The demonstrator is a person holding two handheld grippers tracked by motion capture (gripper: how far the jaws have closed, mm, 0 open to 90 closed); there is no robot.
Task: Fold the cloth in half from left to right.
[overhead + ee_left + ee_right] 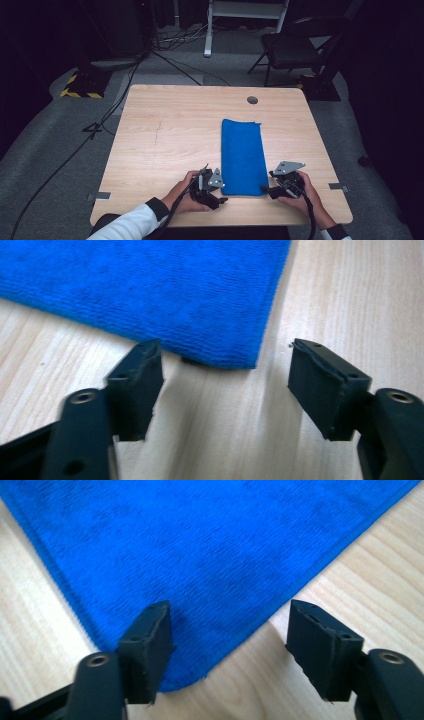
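Black and matte, the left gripper (223,199) and right gripper (264,190) sit low at the near edge of the pale wooden table (165,135), one at each near corner of the folded blue terry cloth (242,156). In the left gripper view the jaws stand spread wide, nothing between them, with the cloth's corner (240,357) just ahead of the gap, lying flat on the wood. In the right gripper view the jaws are likewise parted and empty-handed, one pad resting over the cloth's corner (175,675), the other over bare wood. This paired placement looks meant for pinching both near corners together, likely to fold the long strip away from the person. Beyond, the cloth runs straight toward the far edge, right of centre. Farther off stands a dark folding chair (300,45) on grey carpet.
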